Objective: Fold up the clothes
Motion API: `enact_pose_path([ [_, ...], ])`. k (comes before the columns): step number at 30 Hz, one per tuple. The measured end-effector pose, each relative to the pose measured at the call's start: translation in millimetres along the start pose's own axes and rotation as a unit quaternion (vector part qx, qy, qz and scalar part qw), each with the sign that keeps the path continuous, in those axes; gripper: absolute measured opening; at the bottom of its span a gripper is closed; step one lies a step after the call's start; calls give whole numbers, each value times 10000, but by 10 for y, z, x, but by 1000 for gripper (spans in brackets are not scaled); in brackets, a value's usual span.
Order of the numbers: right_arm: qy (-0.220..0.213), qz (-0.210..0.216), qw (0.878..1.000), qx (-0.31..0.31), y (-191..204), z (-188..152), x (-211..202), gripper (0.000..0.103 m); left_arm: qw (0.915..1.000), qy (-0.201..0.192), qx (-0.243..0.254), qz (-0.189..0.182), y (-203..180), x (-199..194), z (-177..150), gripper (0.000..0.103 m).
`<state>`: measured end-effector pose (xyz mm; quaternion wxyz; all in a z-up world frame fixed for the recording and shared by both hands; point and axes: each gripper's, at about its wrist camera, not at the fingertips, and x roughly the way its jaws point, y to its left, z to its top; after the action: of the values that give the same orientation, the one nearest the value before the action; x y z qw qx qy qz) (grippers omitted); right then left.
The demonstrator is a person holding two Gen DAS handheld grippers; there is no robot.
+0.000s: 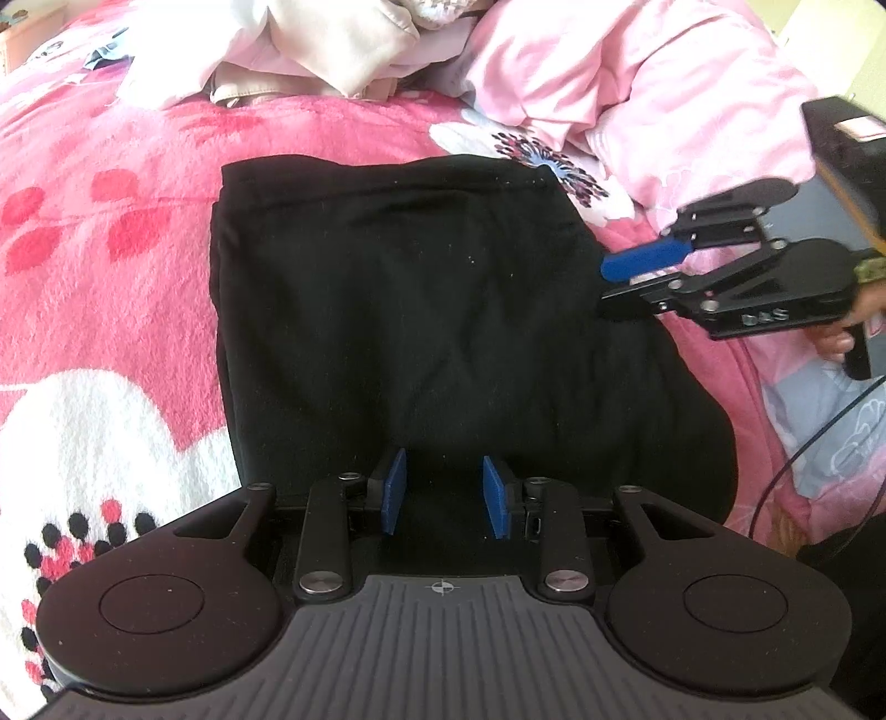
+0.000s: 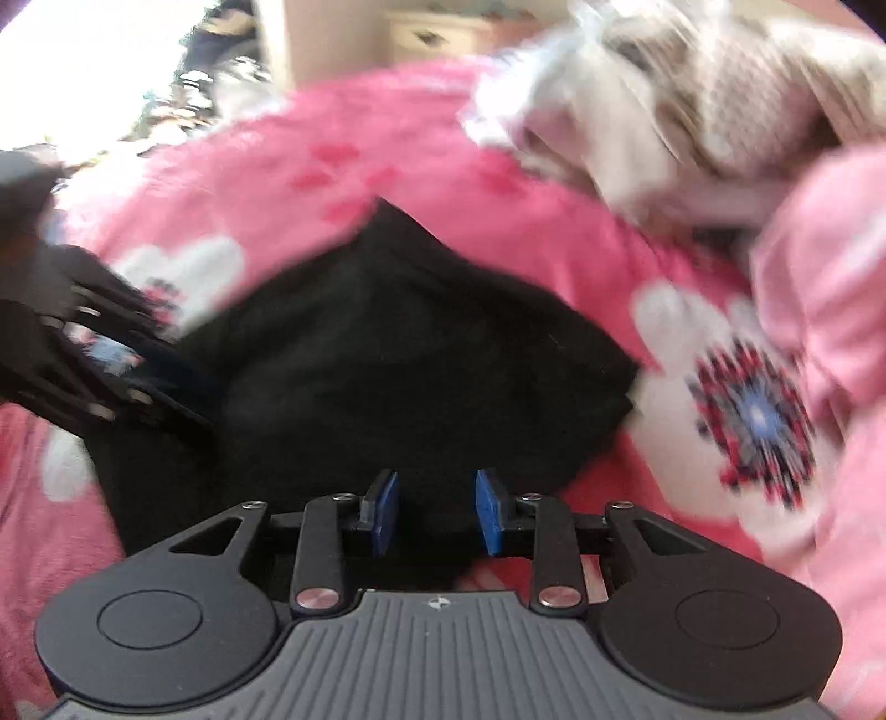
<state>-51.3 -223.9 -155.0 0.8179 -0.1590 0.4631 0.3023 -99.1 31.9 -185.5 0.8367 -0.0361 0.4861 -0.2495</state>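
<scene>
A folded black garment (image 1: 443, 310) lies flat on a pink floral blanket (image 1: 111, 232) spread over a bed, its folded edges roughly square in the left wrist view. The left gripper (image 1: 446, 498) hangs over the garment's near edge, its 2 blue pads (image 1: 394, 490) standing apart with only dark cloth showing behind the gap; neither pad is seen pressing on the fabric, so the jaws are released. The right gripper (image 1: 620, 288) reaches in from the right side of that view, held by a person's hand (image 1: 836, 332), its tip at the garment's right edge. One blue pad and one black finger stand apart there, and whether they touch the cloth cannot be told. The right wrist view is blurred; in it the right gripper's own blue pads (image 2: 490, 512) stand apart above the garment's near corner, nothing clamped between them. A heap of pale cream and white clothes (image 1: 310, 50) sits at the far end of the blanket, well apart from the black garment, and a light pink quilt (image 1: 664, 99) is bunched to the right.
</scene>
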Motion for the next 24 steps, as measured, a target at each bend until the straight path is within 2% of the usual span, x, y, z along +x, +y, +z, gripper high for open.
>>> enact_pose_path([
  [2,-43,-238,9993,296,-119,15,-38,30,10000,-2,8,-3,1,0,-1,31],
  [5,-359,-262,9989,177,-112,66,-187,30,10000,3,5,-10,5,3,0,31],
  [8,-654,124,9976,-190,67,61,-317,30,10000,8,2,-10,3,5,5,31],
  [12,-684,682,9929,-695,321,-17,-352,30,10000,17,29,-34,18,7,18,31],
  [15,-575,1041,9883,-958,446,-87,-324,30,10000,12,44,-37,22,8,18,31],
  [18,-339,1156,9863,-1128,528,-173,-286,30,10000,9,38,-42,22,8,17,31],
  [22,79,881,9880,-1268,521,-279,-142,30,10000,1,45,-48,22,13,18,31],
  [24,129,766,9887,-1282,507,-288,-131,28,10000,-8,49,-46,22,12,16,31],
])
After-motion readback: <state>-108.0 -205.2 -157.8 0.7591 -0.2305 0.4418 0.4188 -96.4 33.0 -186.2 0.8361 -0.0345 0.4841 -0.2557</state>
